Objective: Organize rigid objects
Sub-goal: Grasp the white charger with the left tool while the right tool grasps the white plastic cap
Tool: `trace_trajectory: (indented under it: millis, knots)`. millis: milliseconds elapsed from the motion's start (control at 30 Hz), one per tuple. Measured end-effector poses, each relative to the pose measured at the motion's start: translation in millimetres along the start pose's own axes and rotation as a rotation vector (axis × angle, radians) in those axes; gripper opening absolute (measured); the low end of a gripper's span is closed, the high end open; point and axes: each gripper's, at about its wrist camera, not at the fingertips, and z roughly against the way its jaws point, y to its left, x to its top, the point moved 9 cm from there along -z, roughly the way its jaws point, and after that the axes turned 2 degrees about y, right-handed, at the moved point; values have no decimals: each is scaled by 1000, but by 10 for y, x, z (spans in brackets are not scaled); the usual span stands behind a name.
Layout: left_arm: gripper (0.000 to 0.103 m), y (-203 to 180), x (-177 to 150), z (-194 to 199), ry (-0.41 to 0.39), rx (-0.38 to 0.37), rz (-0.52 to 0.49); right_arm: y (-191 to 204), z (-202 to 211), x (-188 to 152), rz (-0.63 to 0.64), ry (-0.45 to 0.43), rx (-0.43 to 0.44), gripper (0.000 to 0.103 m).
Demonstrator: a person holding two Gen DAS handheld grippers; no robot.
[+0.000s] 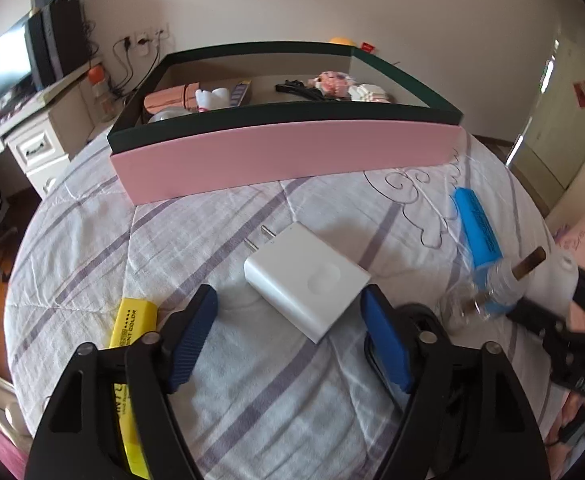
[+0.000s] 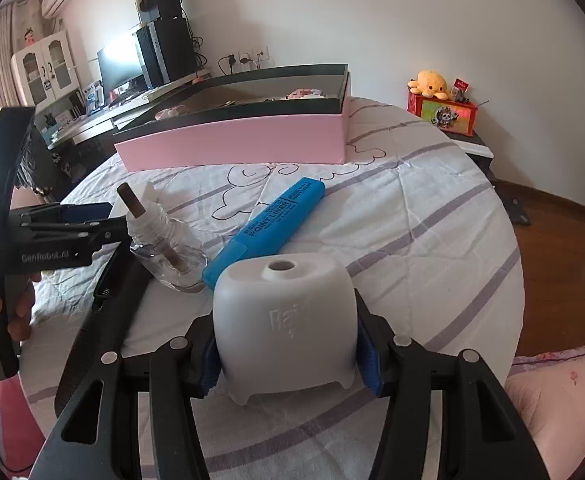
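The right gripper [image 2: 288, 354] clamps a white plastic housing [image 2: 284, 312]; the left gripper [image 1: 288, 340] gapes around a white charger [image 1: 306, 280]. Closing off-centre could skid the charger; the glass bottle [image 2: 168, 246] ahead could topple.

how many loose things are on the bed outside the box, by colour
white: 2, charger, plastic cap held in the right hand-held gripper
blue: 1, highlighter
yellow: 1, highlighter
clear: 1, glass bottle
total: 5

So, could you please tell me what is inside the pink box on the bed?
The pink box holds a pink case, a white figure, a black cable and pink and white toys. Its near wall hides the floor and anything lower.
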Motion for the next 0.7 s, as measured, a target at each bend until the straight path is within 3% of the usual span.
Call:
trace_trajectory:
  millis: [200, 333, 467, 700]
  knots:
    - [80, -64, 57, -30, 7, -21, 32, 2, 8, -4, 3, -3, -3, 55]
    - [80, 12, 66, -85, 3, 40, 37, -5, 3, -3, 5, -1, -3, 56]
    - [64, 73, 48, -45, -16, 64, 28, -10, -4, 2, 3, -1, -4, 56]
    - [64, 275, -98, 81, -20, 83, 23, 7, -19, 9, 11, -10, -33, 56]
